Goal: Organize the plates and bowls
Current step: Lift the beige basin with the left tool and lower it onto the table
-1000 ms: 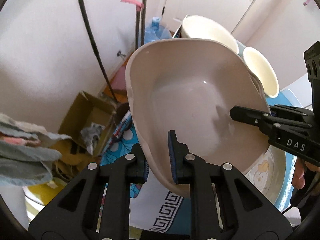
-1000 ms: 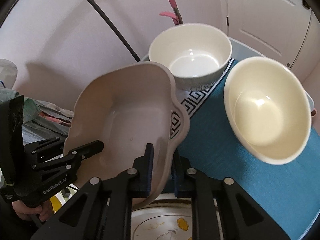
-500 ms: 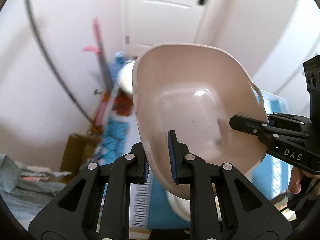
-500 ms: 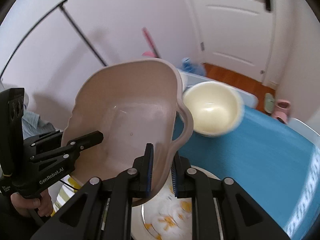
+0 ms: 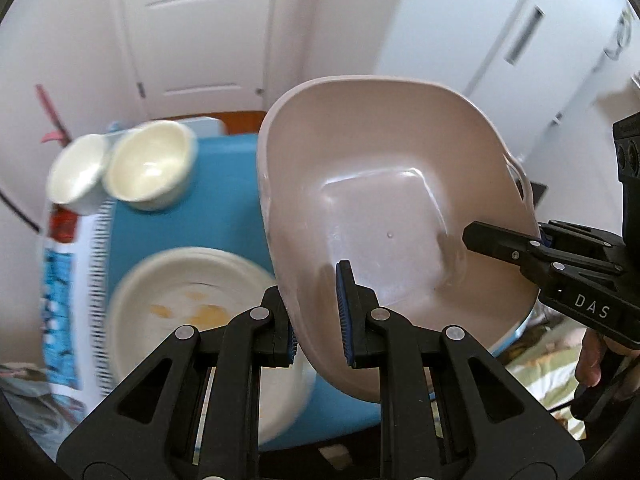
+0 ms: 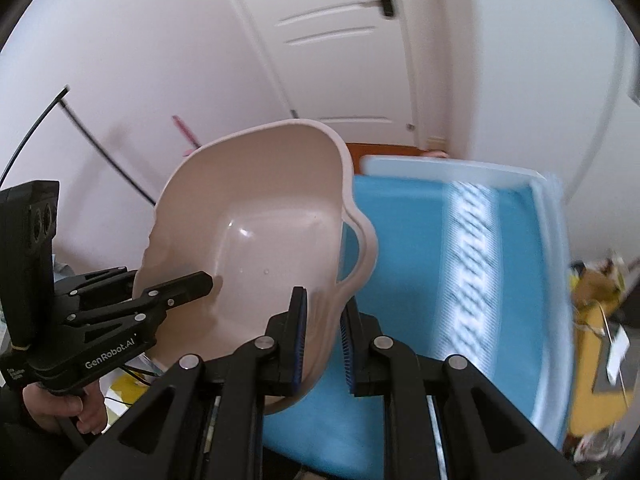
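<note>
Both the left tongs [image 5: 318, 314] and right tongs [image 6: 322, 334] clamp the rim of the pink basin [image 5: 384, 208], which has swung away from the two cream bowls [image 5: 150, 168] and now hangs tilted, apparently over the desk's [image 6: 404, 248] clearer blue end.

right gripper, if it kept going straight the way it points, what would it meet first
The right gripper is already clamped on the rim of the beige plastic basin, so the basin moves with it. Beyond the jaws lies the blue cloth-covered table, probably the first contact, though depth is unclear.
</note>
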`<state>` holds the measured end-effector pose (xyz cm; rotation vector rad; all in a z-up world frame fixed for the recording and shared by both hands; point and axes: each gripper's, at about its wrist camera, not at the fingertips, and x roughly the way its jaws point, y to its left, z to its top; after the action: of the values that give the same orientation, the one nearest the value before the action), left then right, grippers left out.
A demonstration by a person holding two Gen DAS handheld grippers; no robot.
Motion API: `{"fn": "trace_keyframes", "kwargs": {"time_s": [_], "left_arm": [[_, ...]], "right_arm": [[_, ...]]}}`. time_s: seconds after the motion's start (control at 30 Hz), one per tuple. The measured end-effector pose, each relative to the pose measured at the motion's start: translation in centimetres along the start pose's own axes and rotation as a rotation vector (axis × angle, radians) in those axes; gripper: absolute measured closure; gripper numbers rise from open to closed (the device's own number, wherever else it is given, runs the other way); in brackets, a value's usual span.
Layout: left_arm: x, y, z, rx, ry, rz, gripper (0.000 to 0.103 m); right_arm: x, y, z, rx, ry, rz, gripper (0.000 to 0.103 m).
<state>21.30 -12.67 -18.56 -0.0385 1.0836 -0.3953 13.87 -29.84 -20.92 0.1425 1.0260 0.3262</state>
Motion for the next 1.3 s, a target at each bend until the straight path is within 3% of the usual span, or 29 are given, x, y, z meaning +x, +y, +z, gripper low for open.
{"fn": "trace_keyframes", "kwargs": {"time_s": [0.23, 0.4, 0.93, 0.97, 1.03, 1.07, 1.1, 1.23, 1.3], "left_arm": [[5.0, -6.0, -1.3, 0.009, 0.056, -0.037, 0.089], [8.5, -7.6, -2.1, 0.027, 0.089, -0.03, 0.089], [12.5, -8.4, -3.0, 0.036, 0.162, 0.017, 0.087], [12.5, -8.5, -3.1, 0.037, 0.168, 0.011, 0.083], [12.8, -8.6, -3.0, 0.042, 0.175, 0.017, 0.067], [12.7, -8.7, -3.0, 0.048, 0.172, 0.025, 0.046], [12.7, -8.8, -3.1, 0.052, 0.163, 0.03, 0.032], [12.5, -9.0, -2.9, 0.068, 0.147, 0.034, 0.031], [12.4, -9.1, -3.0, 0.075, 0.149, 0.037, 0.031]], "right_arm": [[-0.2, -6.7, -4.0, 0.061, 0.035, -0.032, 0.088], [1.5, -9.7, -5.7, 0.083, 0.06, -0.037, 0.088], [5.2, -12.4, -7.4, 0.125, 0.105, -0.002, 0.088], [5.2, -12.5, -7.5, 0.132, 0.104, 0.003, 0.088], [5.3, -12.7, -7.6, 0.147, 0.103, 0.012, 0.088], [5.3, -12.7, -7.6, 0.152, 0.106, 0.016, 0.088], [5.4, -12.7, -7.7, 0.158, 0.109, 0.019, 0.088], [5.3, -12.9, -7.8, 0.174, 0.104, 0.02, 0.082], [5.0, -13.2, -7.8, 0.201, 0.091, 0.029, 0.057]]}}
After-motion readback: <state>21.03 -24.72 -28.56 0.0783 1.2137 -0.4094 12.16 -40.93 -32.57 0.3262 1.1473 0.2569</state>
